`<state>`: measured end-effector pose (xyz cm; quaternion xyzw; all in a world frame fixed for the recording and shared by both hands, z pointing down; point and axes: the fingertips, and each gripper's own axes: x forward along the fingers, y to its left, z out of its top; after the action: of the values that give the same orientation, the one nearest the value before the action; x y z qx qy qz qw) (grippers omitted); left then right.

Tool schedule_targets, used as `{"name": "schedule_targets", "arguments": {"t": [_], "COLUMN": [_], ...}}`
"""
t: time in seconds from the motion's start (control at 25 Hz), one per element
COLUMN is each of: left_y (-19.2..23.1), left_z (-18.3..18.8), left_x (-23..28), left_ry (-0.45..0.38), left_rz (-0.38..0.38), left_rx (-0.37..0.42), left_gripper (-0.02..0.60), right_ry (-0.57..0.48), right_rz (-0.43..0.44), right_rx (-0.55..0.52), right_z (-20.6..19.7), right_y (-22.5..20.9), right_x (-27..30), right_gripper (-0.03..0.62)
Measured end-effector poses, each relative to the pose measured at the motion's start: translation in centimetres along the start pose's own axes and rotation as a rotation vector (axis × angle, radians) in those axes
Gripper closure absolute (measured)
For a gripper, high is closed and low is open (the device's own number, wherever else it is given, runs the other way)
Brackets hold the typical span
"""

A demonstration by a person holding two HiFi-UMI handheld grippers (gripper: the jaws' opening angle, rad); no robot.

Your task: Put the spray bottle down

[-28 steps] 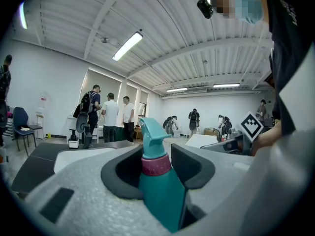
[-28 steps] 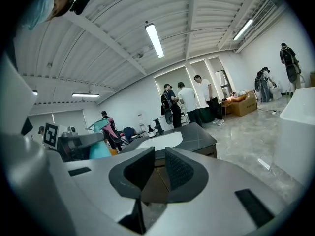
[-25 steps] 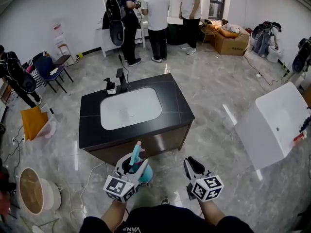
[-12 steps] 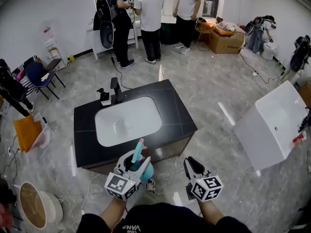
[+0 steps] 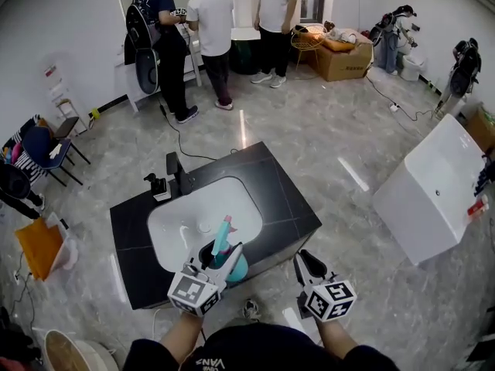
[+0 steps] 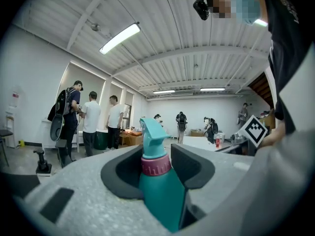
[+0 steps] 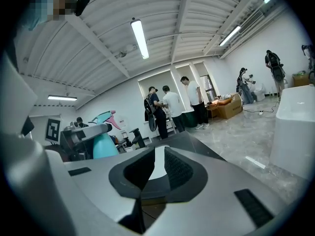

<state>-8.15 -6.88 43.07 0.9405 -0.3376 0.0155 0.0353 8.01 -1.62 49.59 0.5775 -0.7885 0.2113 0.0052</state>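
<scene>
Nearest the camera, the person's two hands hold the grippers side by side above the grey marble-look floor (image 5: 371, 284), each with its marker cube facing up. The left gripper (image 5: 219, 255) is clamped on the spray bottle (image 5: 225, 238), its dark pads pressing either side of the teal body just under the pink collar. The bottle stands upright in the grip, off any surface, and its teal trigger head rises clear above the jaws (image 6: 153, 132). In the head view it hangs over the near edge of the counter (image 5: 286, 207), with its head over the near rim of the white sink (image 5: 186, 222). The right gripper (image 5: 306, 260) is level with it, well apart to the right, just off the counter's near right corner. Its jaws stand a narrow slit apart with nothing between them (image 7: 159, 167). On the far left edge of the counter a black tap (image 5: 174, 172) stands behind the sink, with a small black-and-white object (image 5: 159, 187) just beside it. Further right a large white tub (image 5: 433, 192) sits tilted on the floor. At the far wall three people (image 5: 209, 22) stand together, with a cardboard box (image 5: 340, 60) to their right and chairs (image 5: 42, 141) along the left wall.
</scene>
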Motion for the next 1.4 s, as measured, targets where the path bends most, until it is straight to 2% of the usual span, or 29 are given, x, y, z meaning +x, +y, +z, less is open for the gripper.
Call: {"name": "schedule_targets", "arguments": {"t": [0.2,0.6,0.88,1.12,1.4], "left_y": [3.3,7.6,10.0,11.2,13.6], "left_z": [1.1,2.0,2.0,1.7,0.3], "left_x": [2.1,6.0,10.2,15.0,20.3], "left_ry": [-0.028,-0.056,-0.077,-0.043,-0.048], "left_rz": [-0.034,-0.011,0.053,0.098,0.151], "left_rx": [0.007,0.018,0.046,0.059,0.084], "left_gripper": [0.403,0.403,0.403,0.403,0.403], "right_ry": [-0.014,0.011,0.034,0.075,0.117], "right_rz": [-0.037,-0.056,-0.007,0.049,0.106], "right_rx": [0.01,0.015,-0.001,-0.018,-0.036], "right_z": [0.6,1.0,2.5,4.6,6.0], "right_y": [0.3,-1.0,-3.5,-6.7,-10.0], "right_x": [2.4,5.2,8.4,11.3,15.0], "right_gripper": [0.542,0.542,0.542,0.542,0.543]}}
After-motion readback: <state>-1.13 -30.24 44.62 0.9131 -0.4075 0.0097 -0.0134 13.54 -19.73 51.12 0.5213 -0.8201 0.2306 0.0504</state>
